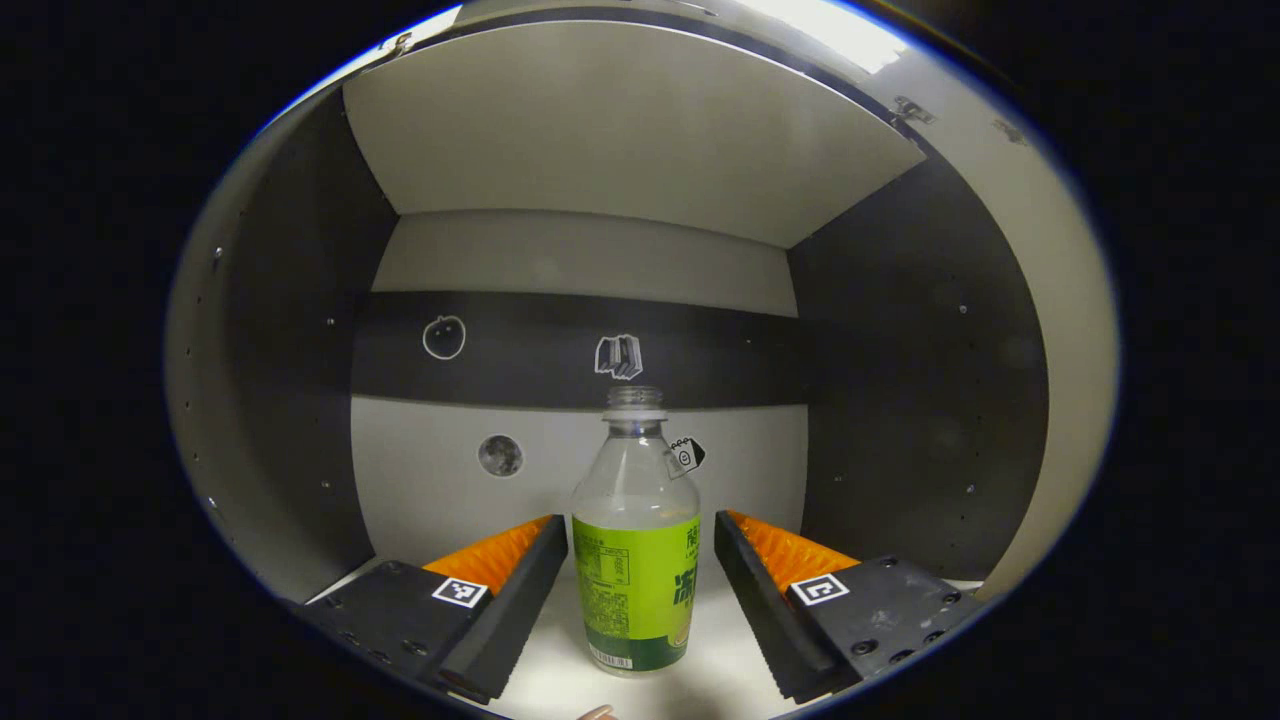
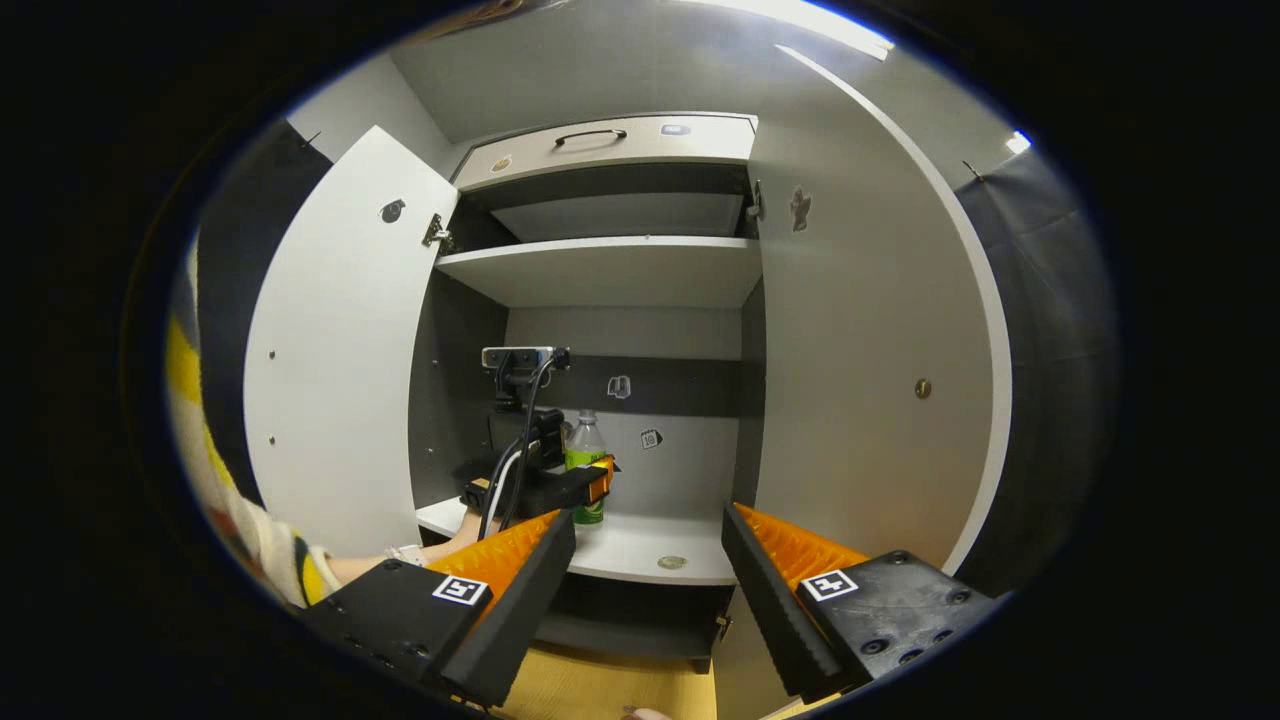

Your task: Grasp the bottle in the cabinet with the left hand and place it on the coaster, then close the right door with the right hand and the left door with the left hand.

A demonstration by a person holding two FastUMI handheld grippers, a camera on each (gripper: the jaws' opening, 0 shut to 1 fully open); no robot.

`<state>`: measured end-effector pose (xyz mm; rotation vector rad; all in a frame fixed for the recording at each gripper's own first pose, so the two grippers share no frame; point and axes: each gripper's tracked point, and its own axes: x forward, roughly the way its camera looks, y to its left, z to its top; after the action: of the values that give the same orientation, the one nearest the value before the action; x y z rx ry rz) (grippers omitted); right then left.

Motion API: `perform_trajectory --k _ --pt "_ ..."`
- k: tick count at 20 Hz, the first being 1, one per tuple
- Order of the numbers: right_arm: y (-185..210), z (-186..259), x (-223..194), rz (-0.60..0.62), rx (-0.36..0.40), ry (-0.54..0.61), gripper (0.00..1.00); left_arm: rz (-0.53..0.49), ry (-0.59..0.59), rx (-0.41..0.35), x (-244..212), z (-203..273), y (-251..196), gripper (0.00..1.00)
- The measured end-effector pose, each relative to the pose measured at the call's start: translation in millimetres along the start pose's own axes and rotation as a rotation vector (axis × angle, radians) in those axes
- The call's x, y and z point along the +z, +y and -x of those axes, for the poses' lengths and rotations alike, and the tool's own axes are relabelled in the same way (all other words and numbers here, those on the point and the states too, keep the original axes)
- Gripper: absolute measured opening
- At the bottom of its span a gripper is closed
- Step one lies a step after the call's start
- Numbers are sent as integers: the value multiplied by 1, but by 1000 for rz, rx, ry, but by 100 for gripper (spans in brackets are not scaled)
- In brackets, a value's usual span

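Left claw (image 1: 640, 585) released, fingers flanking green-labelled bottle (image 1: 636, 560), not touching. Advise: clench squarely on label, lift straight. Right claw (image 2: 645, 590) released, well outside cabinet.

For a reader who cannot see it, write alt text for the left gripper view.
A clear bottle with a green label stands upright on the white cabinet shelf, between the open fingers of the left gripper, untouched. Small stickers dot the back wall.

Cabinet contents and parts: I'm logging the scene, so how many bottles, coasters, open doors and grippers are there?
Bottle: 1
Coaster: 1
Open doors, left door and right door: 2
Grippers, left gripper and right gripper: 2
Total: 6
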<state>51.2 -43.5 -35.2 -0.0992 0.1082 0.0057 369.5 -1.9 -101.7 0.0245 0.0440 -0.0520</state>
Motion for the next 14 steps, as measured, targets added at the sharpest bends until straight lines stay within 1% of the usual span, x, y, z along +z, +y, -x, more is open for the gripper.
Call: perform_trajectory --k 1,2,3,4,5,9,11,14 --pt "0 -1 0 1 0 3 98 -16 8 1 -3 -5 2 94" --pt "0 -1 0 -3 0 5 94 -33 15 -9 -4 -11 1 94" --pt "-1 -2 0 -10 0 6 98 -43 23 -17 -6 -15 -2 91" --pt "-1 -2 0 -15 1 7 97 -46 18 -16 -5 -12 -4 87" --pt "-1 -3 0 -15 0 7 97 -49 22 -24 -5 -13 -5 80" --pt "-1 -3 1 -1 -1 9 98 -21 19 -20 -3 -11 -4 77" --pt "-1 -2 4 -6 0 4 98 -3 0 -11 11 -1 -1 76" --pt "-1 -1 10 -13 0 -10 98 24 -19 -22 36 41 1 77"
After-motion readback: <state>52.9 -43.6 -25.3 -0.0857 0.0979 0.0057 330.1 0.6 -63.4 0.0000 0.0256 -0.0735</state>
